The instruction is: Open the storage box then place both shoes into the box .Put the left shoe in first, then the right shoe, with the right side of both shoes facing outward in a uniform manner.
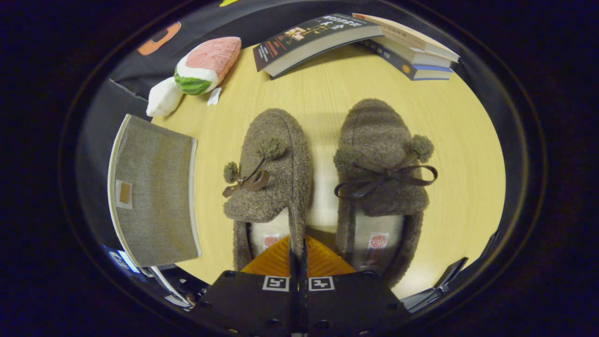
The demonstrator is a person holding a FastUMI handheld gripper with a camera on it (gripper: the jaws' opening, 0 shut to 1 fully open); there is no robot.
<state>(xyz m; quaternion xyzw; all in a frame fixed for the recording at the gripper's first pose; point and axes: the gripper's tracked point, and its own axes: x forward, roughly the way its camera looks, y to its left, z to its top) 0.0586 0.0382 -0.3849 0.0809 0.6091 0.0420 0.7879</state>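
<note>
Brown and fuzzy, the two shoes lay side by side on the pale wooden table (327, 89), toes pointing away from the gripper (298, 255). Its orange fingers (273, 260) were pressed together, pinching the inner side wall of the left shoe (271, 173) near its heel. The right shoe (381, 178) was just beside it, apart from the fingers. The grey fabric storage box (154, 192) lay to the left of the shoes with its lid on. Beyond the shoes were a watermelon plush toy (199, 70) and some books (355, 42).
</note>
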